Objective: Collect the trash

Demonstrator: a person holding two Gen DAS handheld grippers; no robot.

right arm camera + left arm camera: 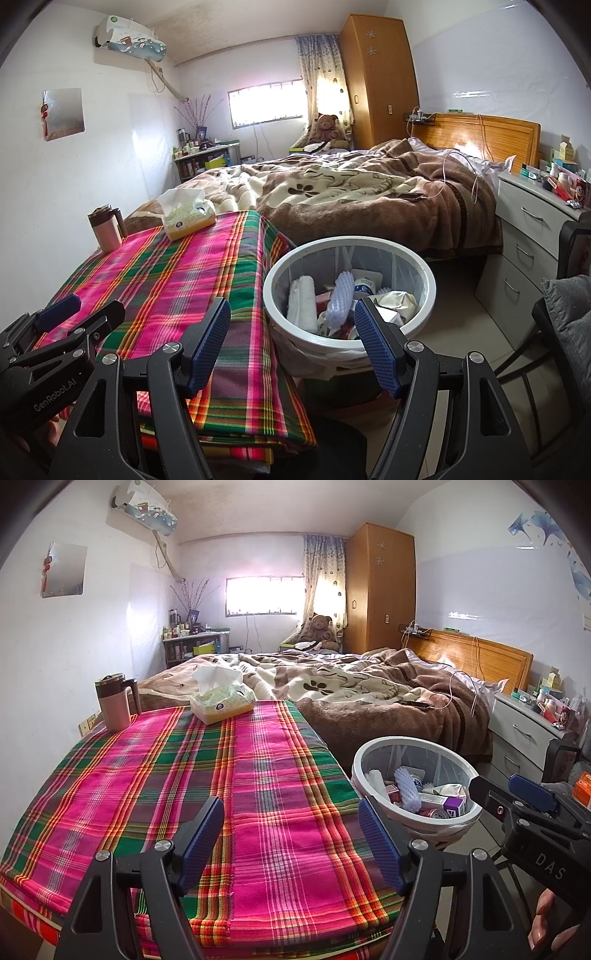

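**2 empty grippers beside a full trash bin**

The left gripper (290,843) has its jaws spread wide, holding nothing, above the plaid tablecloth (258,775). The right gripper (291,345) is equally wide open and empty, poised over the near rim of 1 white trash bin (421,264) lined with a clear bag. The bin stands on the floor just beside the table and holds a jumble of boxes, wrappers and paper. On the cloth's far end sit 1 tissue box (221,701) and 1 pink mug (114,709). Behind lies 1 unmade bed (369,686).
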